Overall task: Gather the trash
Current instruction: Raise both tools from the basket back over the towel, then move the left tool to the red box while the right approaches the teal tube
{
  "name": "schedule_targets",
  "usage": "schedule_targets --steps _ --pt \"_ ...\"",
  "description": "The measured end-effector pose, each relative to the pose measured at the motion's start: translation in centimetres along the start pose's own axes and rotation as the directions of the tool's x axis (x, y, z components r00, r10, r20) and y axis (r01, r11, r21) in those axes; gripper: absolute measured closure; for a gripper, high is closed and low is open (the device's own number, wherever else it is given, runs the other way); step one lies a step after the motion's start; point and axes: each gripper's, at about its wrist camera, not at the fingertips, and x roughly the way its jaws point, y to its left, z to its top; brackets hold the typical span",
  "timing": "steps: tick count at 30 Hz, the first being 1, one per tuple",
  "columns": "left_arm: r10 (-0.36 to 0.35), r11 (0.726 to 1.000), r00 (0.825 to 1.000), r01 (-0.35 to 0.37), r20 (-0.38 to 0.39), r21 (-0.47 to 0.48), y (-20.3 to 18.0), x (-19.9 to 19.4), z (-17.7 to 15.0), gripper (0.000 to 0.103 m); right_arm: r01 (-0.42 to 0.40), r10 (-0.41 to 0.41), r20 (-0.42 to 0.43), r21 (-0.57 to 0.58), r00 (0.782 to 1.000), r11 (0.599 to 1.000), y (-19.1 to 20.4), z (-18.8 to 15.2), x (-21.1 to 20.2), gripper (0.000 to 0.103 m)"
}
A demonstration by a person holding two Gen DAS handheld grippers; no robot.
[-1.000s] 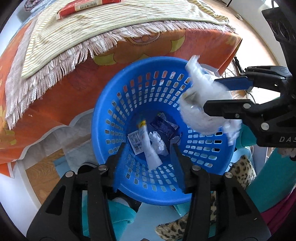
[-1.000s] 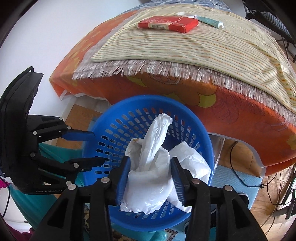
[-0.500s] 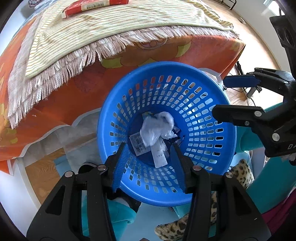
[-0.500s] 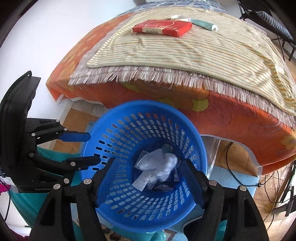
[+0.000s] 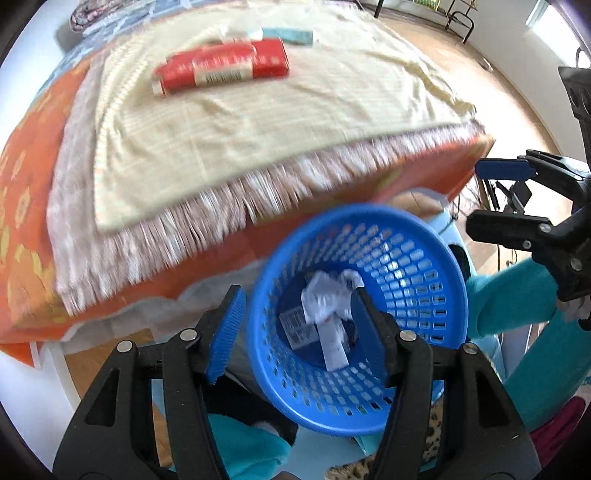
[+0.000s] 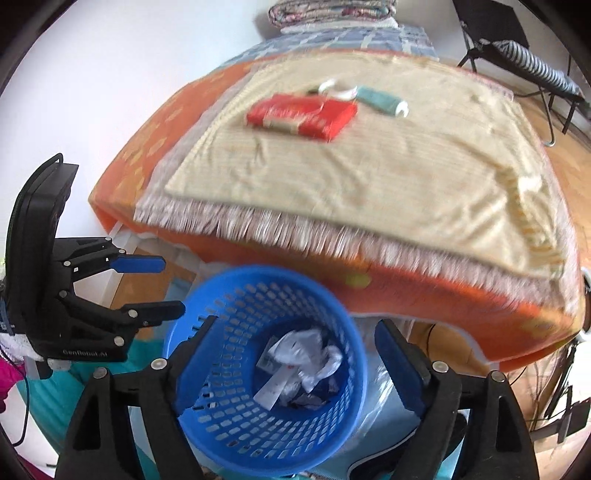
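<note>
Blue basket [image 6: 266, 369] below the bed's [image 6: 369, 192] near edge, crumpled wrappers [image 6: 303, 354] at its bottom; left gripper [image 5: 295, 325] and right gripper [image 6: 291, 354] both wide and empty, red box [image 6: 301, 116] lying near the far edge, probably next.

I see a cream, finely striped cloth with a pale fringe [image 6: 369, 177] spread over an orange patterned bedcover [image 6: 461, 295]. Past the orange, a blue-and-white checked cover [image 6: 332, 42] runs to the white wall, with a folded patterned blanket [image 6: 328, 11] at its far end. On the right stands a black folding chair with a striped cushion [image 6: 532, 62] on wooden flooring [image 5: 517, 96]. Low in my left view I make out turquoise fabric [image 5: 517, 295] and a leopard-print piece [image 5: 432, 439], both partly hidden.
</note>
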Motion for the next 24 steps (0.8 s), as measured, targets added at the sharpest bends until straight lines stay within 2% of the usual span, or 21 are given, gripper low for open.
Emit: schedule_targets --steps 1,3,9,14,18,24 --pt "-0.001 1.0 1.0 0.001 0.011 -0.001 0.2 -0.2 0.6 0.033 -0.001 0.001 0.005 -0.001 1.0 1.0 -0.2 0.4 -0.2 0.015" --pt "0.001 1.0 0.999 -0.001 0.034 -0.006 0.8 -0.8 1.9 0.03 0.001 -0.001 0.014 -0.003 1.0 1.0 -0.7 1.6 -0.6 0.014" --pt "0.003 0.998 0.997 0.001 0.073 -0.056 2.8 -0.9 5.7 0.03 0.016 -0.017 0.043 0.024 0.999 1.0 -2.6 4.5 -1.0 0.014" --pt "-0.012 0.993 0.997 0.021 0.08 -0.113 4.2 0.0 8.0 0.03 0.07 -0.069 0.114 -0.003 0.991 0.998 -3.8 7.4 -1.4 0.014" --pt "-0.037 0.982 0.996 0.051 0.083 -0.181 5.5 1.1 9.8 0.03 0.107 -0.102 0.163 -0.027 0.981 0.994 -4.6 10.1 -1.4 0.014" --pt "-0.065 0.956 0.995 0.085 0.08 -0.282 7.7 3.0 12.3 0.03 0.114 -0.108 0.152 -0.033 0.982 0.993 -6.1 13.5 0.3 0.014"
